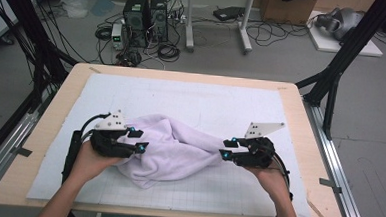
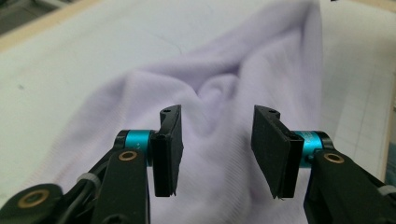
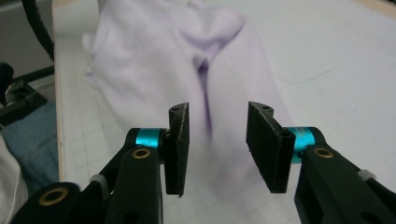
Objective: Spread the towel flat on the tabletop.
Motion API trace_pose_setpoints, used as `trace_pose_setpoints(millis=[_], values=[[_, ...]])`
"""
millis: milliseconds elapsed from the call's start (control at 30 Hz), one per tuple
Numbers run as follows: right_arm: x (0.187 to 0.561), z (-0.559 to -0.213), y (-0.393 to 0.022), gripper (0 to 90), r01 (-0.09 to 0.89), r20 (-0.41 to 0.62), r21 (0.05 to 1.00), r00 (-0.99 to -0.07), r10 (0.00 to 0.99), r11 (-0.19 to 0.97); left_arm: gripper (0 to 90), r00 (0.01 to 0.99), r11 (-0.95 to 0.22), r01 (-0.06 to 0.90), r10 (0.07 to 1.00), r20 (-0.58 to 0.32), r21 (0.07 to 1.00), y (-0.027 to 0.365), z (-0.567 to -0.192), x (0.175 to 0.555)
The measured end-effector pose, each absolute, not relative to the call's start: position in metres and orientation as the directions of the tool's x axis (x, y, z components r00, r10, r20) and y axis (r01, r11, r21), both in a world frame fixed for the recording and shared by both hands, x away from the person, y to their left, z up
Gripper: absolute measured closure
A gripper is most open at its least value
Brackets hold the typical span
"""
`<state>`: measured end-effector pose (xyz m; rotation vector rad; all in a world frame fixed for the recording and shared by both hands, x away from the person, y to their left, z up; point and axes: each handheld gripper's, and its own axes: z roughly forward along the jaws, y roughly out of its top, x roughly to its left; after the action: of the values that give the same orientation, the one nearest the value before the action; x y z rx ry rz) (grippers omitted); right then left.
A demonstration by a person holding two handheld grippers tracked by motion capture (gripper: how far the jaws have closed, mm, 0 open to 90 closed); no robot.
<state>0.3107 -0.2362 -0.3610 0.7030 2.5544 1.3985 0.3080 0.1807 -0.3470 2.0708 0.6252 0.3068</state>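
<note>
A pale lilac cloth (image 1: 171,150) lies bunched in a heap on the white gridded mat (image 1: 256,192) that covers the table (image 1: 300,119), stretched between the two hand-held grippers. The left gripper (image 1: 135,139) sits at the cloth's left end with its jaws spread; in the left gripper view the pads (image 2: 170,149) stand apart with the fabric lying past and beneath the gap, not pinched, though whether the cloth brushes the pad tips cannot be told. The right gripper (image 1: 227,147) sits at the cloth's right end, its jaws likewise spread; in the right gripper view the cloth (image 3: 201,70) runs away ahead of the pads (image 3: 180,149) as a narrow fold, blurred close to them, so its near edge is hard to place. From above, the cloth's folds hide its outline and corners, and each hand covers the rear of its gripper. The forearms are cut off by the bottom edge.
</note>
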Motion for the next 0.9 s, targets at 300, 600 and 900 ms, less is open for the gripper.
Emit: trace_pose_setpoints(millis=[300,600,900], values=[[0.344,-0.386,-0.210,48.4,0.382,0.070,0.755,-0.855,0.514,0.533,49.4,0.808,-0.515,0.438,0.585,-0.071,0.737,0.154,-0.381,0.372],[0.363,-0.423,-0.195,53.7,0.470,0.097,0.628,-0.839,0.536,0.621,81.8,0.801,-0.594,0.521,0.588,-0.111,0.613,0.149,-0.412,0.392],[0.365,-0.423,-0.196,86.8,0.449,0.088,0.618,-0.855,0.511,0.646,87.4,0.798,-0.568,0.474,0.600,-0.056,0.673,0.162,-0.387,0.375]])
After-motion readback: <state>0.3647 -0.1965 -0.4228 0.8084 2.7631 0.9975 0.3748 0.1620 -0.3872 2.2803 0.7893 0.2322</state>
